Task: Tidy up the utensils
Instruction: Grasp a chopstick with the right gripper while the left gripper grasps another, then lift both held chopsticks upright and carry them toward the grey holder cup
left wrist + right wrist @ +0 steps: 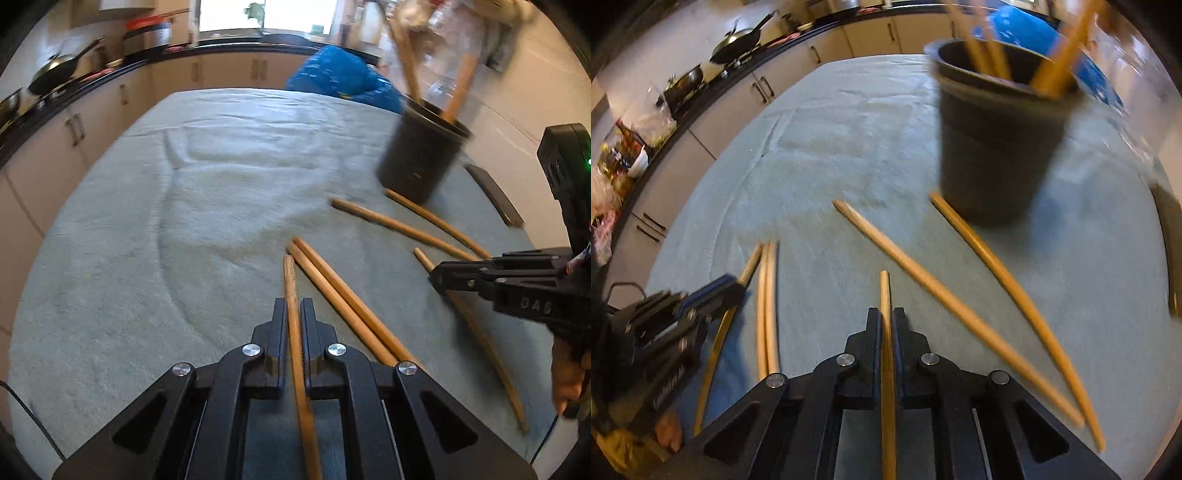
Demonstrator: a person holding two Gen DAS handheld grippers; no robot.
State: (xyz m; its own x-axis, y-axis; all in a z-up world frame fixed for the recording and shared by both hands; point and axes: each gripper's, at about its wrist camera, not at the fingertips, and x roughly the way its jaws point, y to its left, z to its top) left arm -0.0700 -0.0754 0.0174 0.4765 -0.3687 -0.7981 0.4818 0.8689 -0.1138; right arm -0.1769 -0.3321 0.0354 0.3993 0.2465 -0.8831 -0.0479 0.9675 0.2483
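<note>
While each claw grips a chopstick, "DAS" marks the right claw (439, 275).

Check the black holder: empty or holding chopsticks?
Holding some: several wooden chopsticks stand inside the black holder, leaning on its rim.

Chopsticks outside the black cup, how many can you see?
6: one gripped by the left gripper, one by the right gripper, a pair lying together between them, two lying apart near the cup. Others inside are blurred.
</note>
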